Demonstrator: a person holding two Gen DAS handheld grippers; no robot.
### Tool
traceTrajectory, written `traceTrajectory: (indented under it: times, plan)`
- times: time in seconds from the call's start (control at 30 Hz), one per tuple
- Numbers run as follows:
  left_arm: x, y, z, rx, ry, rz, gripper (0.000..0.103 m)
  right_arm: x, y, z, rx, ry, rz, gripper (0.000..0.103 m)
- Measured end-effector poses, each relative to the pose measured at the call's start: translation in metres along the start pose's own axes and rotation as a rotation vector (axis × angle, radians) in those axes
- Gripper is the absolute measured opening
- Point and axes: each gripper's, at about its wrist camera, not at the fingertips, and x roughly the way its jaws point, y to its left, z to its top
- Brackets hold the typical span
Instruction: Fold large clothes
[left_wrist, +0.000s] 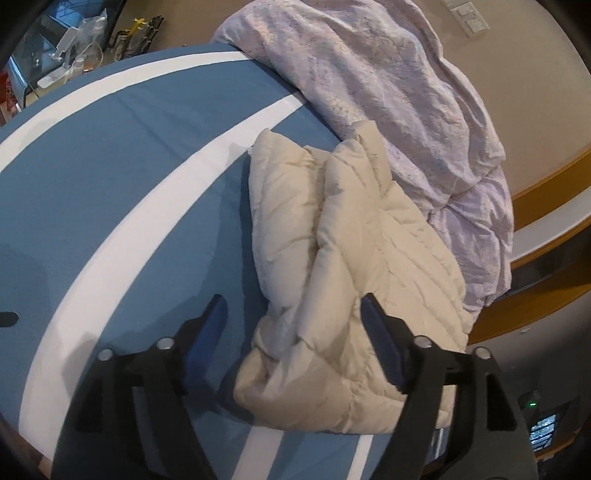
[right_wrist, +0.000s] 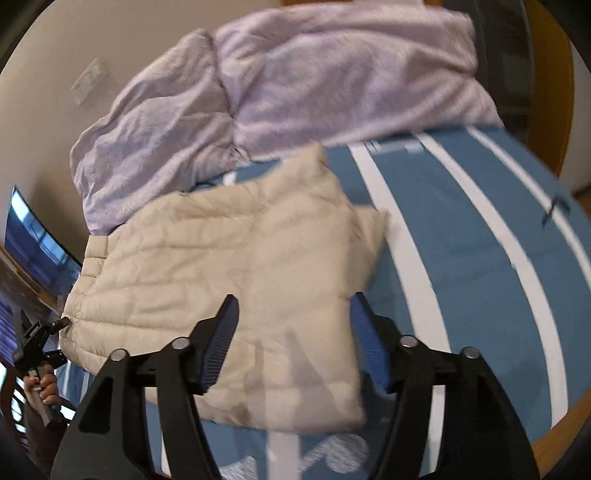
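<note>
jacket (left_wrist: 354, 266): folded on bed (left_wrist: 110, 192), lies loose
left gripper (left_wrist: 291, 339): fingers wide apart, holding nothing
right gripper (right_wrist: 291, 332): same, empty
advice: press bundle flat, square the edges

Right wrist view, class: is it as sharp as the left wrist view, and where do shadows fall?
Right wrist view: motion-blurred, finger shadows on the cream jacket. Left wrist view: sharp, the jacket shading the striped sheet; strong fisheye bending in both.
</note>
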Motion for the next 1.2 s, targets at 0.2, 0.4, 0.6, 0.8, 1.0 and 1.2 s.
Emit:
traceTrajectory:
  times: [0.2, 0.4, 0.6, 0.8, 1.0, 1.2]
  plan:
    - [0.012, -0.008, 0.001, 0.018, 0.013, 0.058, 0.085, 0.033, 0.075, -0.009, -0.141, 0.021, 0.026, 0.065]
    - [0.021, -0.012, -0.002, -0.003, 0.003, 0.036, 0.084, 0.058, 0.114, -0.031, -0.232, -0.007, -0.060, 0.065]
    - [0.030, -0.017, -0.005, -0.009, 0.001, 0.015, 0.055, 0.079, 0.120, -0.041, -0.243, 0.008, -0.113, 0.065]
    - [0.026, -0.015, -0.002, -0.017, -0.009, -0.035, 0.030, 0.100, 0.125, -0.053, -0.264, 0.049, -0.144, 0.065]
    - [0.017, -0.023, 0.004, -0.014, -0.021, -0.086, 0.023, 0.108, 0.126, -0.055, -0.273, 0.075, -0.154, 0.066]
    - [-0.005, -0.052, 0.008, 0.015, -0.062, -0.209, 0.021, 0.111, 0.127, -0.055, -0.290, 0.091, -0.172, 0.066]
